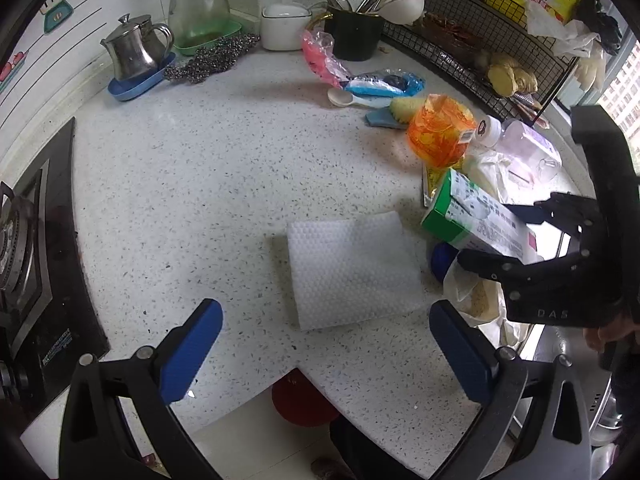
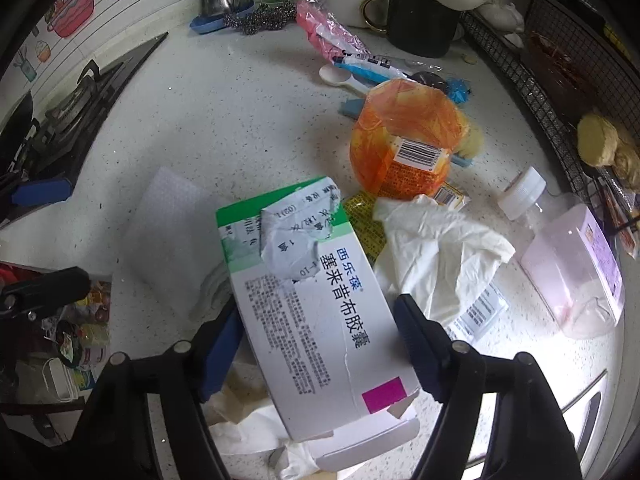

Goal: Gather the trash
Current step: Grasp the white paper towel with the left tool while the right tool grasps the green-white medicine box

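Observation:
My right gripper (image 2: 316,344) is shut on a green-and-white medicine box (image 2: 316,304) and holds it above the counter; the box also shows in the left wrist view (image 1: 476,216) between the right gripper's black fingers (image 1: 500,268). My left gripper (image 1: 324,348) is open and empty near the counter's front edge, just short of a folded white paper towel (image 1: 352,268). More trash lies beyond: an orange wrapper (image 2: 404,136), a white glove (image 2: 436,248), a clear pink bottle (image 2: 568,256), pink (image 2: 328,32) and blue (image 2: 376,68) wrappers.
A gas stove (image 1: 24,260) lies at the left. A steel teapot (image 1: 136,48), scouring pads (image 1: 216,58), a utensil cup (image 1: 354,36) and a wire rack (image 1: 480,44) line the back. A bin with trash (image 2: 76,332) shows below the counter edge.

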A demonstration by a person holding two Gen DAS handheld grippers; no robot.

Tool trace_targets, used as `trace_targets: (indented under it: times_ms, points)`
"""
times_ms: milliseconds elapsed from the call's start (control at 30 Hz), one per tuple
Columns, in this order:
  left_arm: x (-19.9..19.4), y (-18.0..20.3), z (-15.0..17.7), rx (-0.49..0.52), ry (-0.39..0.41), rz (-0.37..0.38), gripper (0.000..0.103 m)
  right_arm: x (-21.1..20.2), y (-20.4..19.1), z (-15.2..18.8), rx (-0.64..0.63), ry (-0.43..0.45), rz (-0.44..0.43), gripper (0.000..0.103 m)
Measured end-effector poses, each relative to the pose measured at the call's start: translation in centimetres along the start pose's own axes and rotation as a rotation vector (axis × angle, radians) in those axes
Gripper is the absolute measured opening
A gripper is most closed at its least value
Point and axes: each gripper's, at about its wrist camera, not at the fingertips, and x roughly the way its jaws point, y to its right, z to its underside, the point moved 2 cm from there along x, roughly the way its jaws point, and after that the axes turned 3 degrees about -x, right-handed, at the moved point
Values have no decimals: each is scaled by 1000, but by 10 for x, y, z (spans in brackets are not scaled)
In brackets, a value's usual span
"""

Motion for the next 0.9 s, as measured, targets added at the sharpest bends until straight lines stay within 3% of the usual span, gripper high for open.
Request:
trace_targets:
  times_ms: [133,400,567,700,833,900]
  points:
    - [2,1,-2,0,-6,3,103,-16,-2,10,31,36,52,64]
    - [37,15,-6,52,-63,0,103,-61,9,35,204,122,73,64]
    - [66,24,-7,103,-99,-74,103,-61,8,49,268,122,50,64]
    - [78,26,-8,105,-126,-89,102,-62,14,55,292,130,26,64]
    - [85,27,-8,75,-149,-74,96,-55,12,54,307,121,1,64]
    - [82,28,-9,72,-134,-69,82,-50,14,50,311,121,-5,64]
